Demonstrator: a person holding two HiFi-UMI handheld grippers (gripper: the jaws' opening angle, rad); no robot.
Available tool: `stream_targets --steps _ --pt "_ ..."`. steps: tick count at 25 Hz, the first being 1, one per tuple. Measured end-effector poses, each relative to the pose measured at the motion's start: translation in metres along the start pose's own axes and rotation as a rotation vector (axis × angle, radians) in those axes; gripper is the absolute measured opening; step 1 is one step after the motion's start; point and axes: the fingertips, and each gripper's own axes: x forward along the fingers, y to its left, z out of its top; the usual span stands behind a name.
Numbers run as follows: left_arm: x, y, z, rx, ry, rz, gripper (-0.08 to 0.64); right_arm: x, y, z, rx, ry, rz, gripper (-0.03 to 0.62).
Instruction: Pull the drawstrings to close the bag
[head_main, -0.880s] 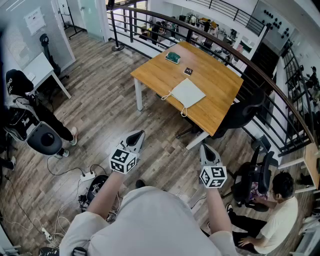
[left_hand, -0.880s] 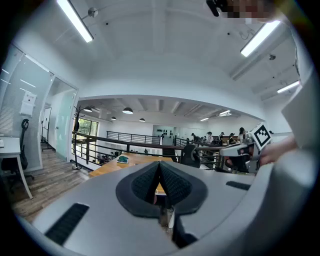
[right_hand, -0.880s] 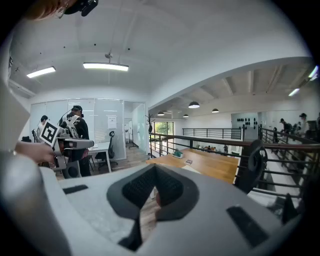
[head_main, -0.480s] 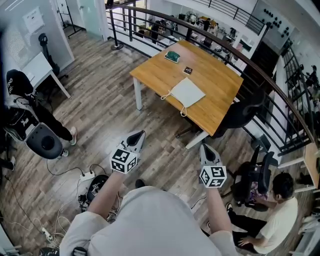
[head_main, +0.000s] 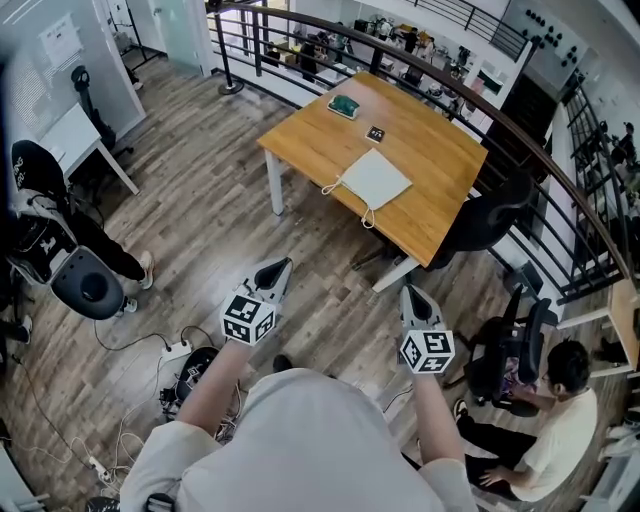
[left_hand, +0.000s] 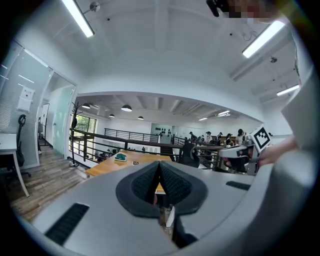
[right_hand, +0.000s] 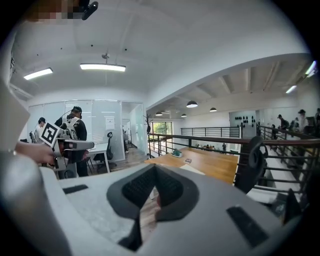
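I had both grippers up over the wooden floor, well short of the table, with neither touching anything on it. The left gripper had its jaws pressed together with nothing between them; its own view showed the two dark pads meeting along one seam, and the table's top showed beyond them. The right gripper was the same: jaws closed and empty, aimed toward the table from well back.

The bag, flat and white, lay on the table by the edge nearest me. Its drawstrings trailed loose from its near corners, one loop out to the left on the tabletop and another by the table's near edge. The bag's mouth looked flat and ungathered, though it was too far off for me to be sure.

Further back on the table sat a green object and a small dark card, both well apart from the bag. A black office chair stood at the table's right side. A seated person was on the floor well to the right of the table, nearer me.
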Motion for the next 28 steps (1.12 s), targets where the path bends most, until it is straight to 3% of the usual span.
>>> stream_targets --steps 5,13,28 --pt "0.003 0.007 -0.001 -0.004 0.001 -0.009 -0.007 0.005 0.001 -0.001 -0.011 0.012 -0.030 0.005" --pt "0.008 0.024 -0.005 -0.025 0.007 -0.030 0.063 0.018 0.015 -0.002 -0.020 0.018 -0.043 0.046" --pt "0.001 0.057 -0.021 -0.016 0.032 -0.105 0.069 0.037 0.036 -0.021 0.043 0.055 -0.114 0.046"
